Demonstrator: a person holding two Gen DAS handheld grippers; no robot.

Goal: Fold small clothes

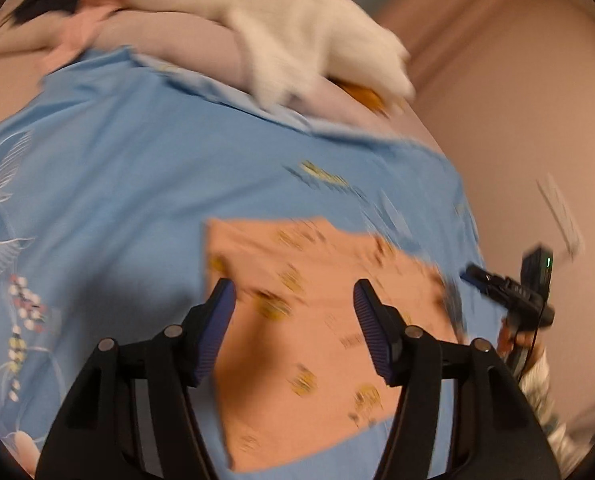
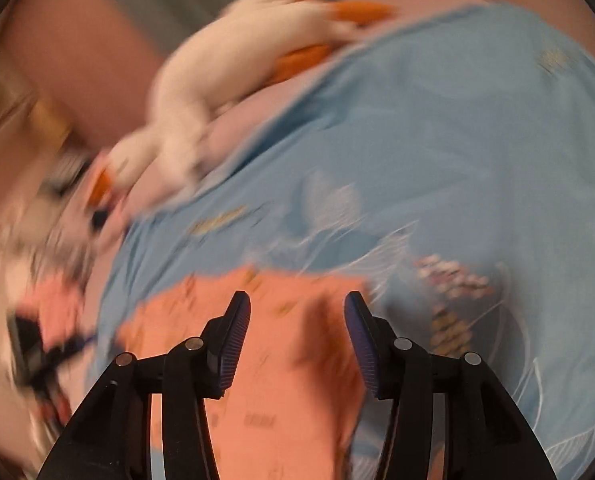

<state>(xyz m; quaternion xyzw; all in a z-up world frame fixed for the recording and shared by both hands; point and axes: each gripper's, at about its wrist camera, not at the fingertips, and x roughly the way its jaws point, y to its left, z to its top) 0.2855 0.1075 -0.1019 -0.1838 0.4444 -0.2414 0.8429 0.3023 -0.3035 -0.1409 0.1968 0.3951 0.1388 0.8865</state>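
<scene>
Blue floral bedspread (image 1: pixel 117 152), folded peach garment (image 1: pixel 317 320) (blurred), both hand-held grippers (image 1: pixel 293 292) (image 2: pixel 297 300) parted, empty

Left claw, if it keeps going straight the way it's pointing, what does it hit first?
Most likely the orange cloth lying on the blue bedsheet; the open left claw points down at it, though blur makes depth uncertain.

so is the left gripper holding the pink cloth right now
No, the left gripper has its fingers apart, with the pink cloth lying flat on the blue sheet beneath them.
</scene>
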